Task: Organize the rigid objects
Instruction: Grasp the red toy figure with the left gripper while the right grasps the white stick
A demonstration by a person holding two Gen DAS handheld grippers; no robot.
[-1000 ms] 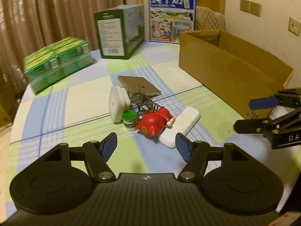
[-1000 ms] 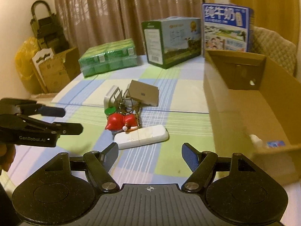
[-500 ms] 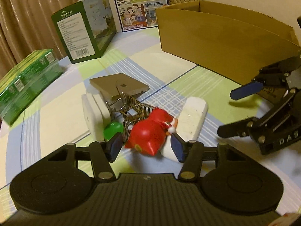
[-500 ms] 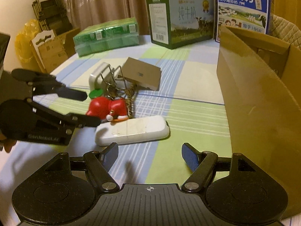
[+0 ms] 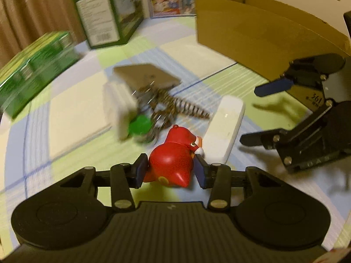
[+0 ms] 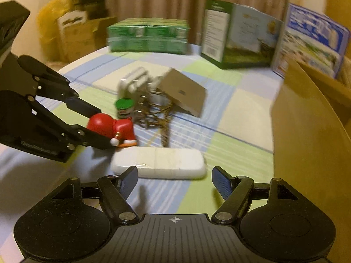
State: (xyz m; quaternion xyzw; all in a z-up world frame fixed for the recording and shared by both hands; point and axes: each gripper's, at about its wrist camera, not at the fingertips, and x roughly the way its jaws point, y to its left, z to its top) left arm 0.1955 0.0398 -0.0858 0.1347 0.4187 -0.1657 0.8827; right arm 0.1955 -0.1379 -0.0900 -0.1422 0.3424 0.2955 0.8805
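A red toy figure (image 5: pixel 173 157) sits on the checked tablecloth between my left gripper's (image 5: pixel 170 169) two pads, which press its sides; it also shows in the right wrist view (image 6: pixel 110 127). A long white remote-like block (image 6: pixel 159 163) lies just ahead of my open, empty right gripper (image 6: pixel 174 180), and shows in the left wrist view (image 5: pixel 226 127). Behind lie a green-capped jar (image 6: pixel 124 107), a metal spring tangle (image 6: pixel 153 114), a white adapter (image 6: pixel 132 81) and a tan flat box (image 6: pixel 183 93).
An open cardboard box (image 5: pixel 263 35) stands at the right, its wall close to my right gripper (image 6: pixel 311 131). Green milk cartons (image 6: pixel 148 36), a green carton box (image 6: pixel 234 35) and a blue milk box (image 6: pixel 311 39) stand at the back.
My left gripper moved forward and closed its pads on the red toy. My right gripper moved closer to the white block and stayed open.
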